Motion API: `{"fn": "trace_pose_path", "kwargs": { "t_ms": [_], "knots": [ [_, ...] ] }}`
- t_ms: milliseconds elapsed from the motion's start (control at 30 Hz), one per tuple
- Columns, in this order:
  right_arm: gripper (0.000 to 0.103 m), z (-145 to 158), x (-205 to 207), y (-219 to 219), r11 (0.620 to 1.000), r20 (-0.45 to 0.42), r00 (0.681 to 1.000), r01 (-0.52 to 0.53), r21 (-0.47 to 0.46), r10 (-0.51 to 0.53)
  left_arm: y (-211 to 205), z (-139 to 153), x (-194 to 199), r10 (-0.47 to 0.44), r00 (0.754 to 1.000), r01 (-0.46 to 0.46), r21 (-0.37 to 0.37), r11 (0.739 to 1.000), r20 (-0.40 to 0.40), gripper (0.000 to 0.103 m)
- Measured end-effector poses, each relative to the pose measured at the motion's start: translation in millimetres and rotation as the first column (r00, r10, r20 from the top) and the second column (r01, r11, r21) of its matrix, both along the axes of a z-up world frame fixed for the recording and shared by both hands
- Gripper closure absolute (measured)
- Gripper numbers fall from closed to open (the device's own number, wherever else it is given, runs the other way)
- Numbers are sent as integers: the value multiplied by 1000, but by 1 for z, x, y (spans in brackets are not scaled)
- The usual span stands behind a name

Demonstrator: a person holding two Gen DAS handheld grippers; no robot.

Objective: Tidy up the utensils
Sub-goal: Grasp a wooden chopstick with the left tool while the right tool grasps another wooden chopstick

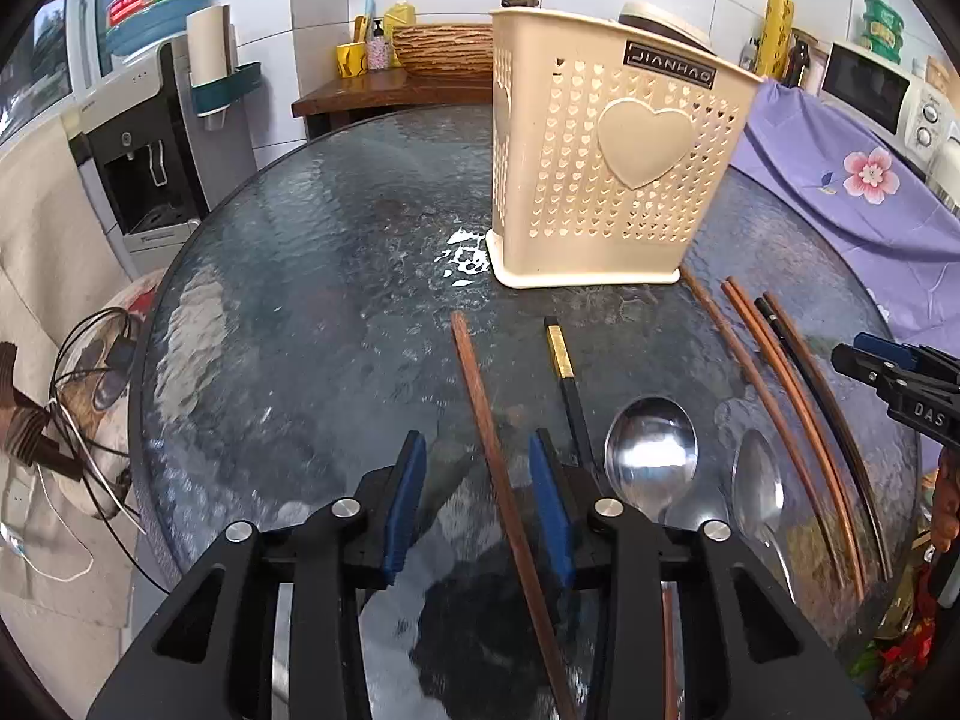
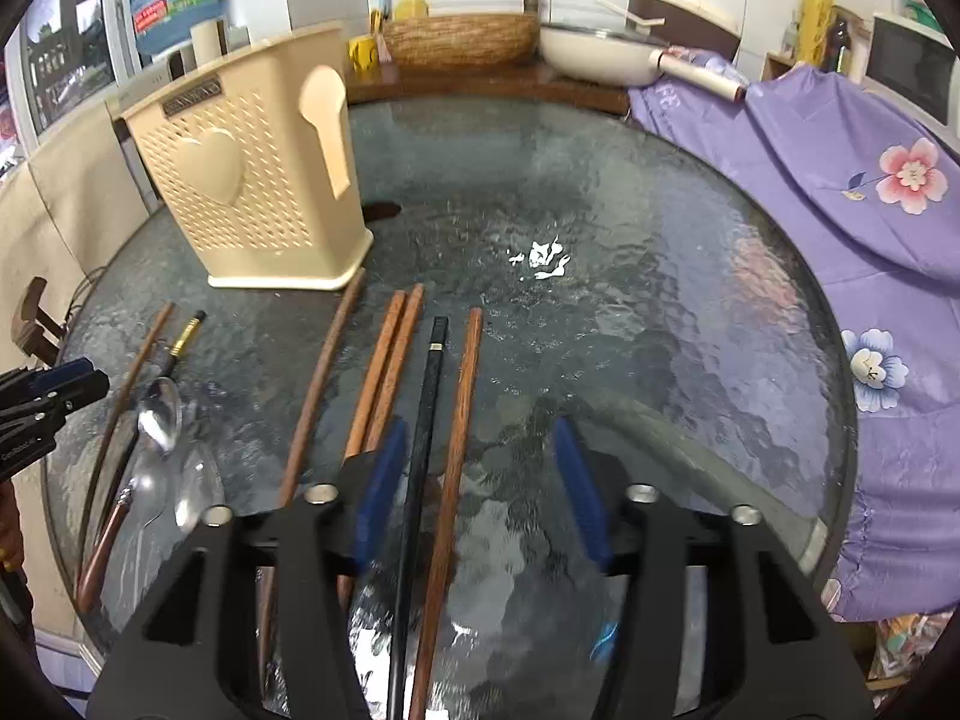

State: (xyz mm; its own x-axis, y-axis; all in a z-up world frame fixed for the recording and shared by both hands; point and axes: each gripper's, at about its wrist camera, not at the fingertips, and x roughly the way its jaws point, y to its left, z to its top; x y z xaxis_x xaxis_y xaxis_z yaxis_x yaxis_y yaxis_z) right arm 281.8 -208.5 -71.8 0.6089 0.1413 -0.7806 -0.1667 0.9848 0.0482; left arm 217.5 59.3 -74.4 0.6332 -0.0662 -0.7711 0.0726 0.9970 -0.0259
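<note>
Straddling chopsticks (image 1: pixel 480 414) with fingers wide and empty, both grippers (image 1: pixel 477 480) (image 2: pixel 474 474) lined up grasps toward the holder (image 1: pixel 606 150).

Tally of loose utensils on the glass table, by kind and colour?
Brown chopsticks: 5
Black chopsticks: 2
Metal spoons: 2
Total: 9

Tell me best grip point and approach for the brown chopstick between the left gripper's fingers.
Grip the brown chopstick mid-shaft, coming from above with the left gripper fingers astride it. It lies flat on the glass table, thin and straight, running away from the camera, so closing across its width should work; neighbours sit clear.
</note>
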Motion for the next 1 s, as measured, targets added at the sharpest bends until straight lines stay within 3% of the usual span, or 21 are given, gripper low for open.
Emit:
{"fn": "trace_pose_path", "kwargs": {
  "t_ms": [233,400,600,1000],
  "knots": [
    [71,-11,21,5,1000,-71,997,-10,7,10,-1,-6,17,-8,999,8,7,1000,-44,73],
    [76,-14,33,5,1000,-99,995,-10,13,11,0,-10,28,2,997,-3,-10,1000,-71,75],
    [82,-14,42,7,1000,-101,995,-15,-5,14,-6,-14,40,11,996,-10,15,1000,-86,84],
    [95,-14,59,17,996,-103,994,-55,-67,48,-18,-13,67,15,993,-8,64,998,-120,87]
  ]
}}
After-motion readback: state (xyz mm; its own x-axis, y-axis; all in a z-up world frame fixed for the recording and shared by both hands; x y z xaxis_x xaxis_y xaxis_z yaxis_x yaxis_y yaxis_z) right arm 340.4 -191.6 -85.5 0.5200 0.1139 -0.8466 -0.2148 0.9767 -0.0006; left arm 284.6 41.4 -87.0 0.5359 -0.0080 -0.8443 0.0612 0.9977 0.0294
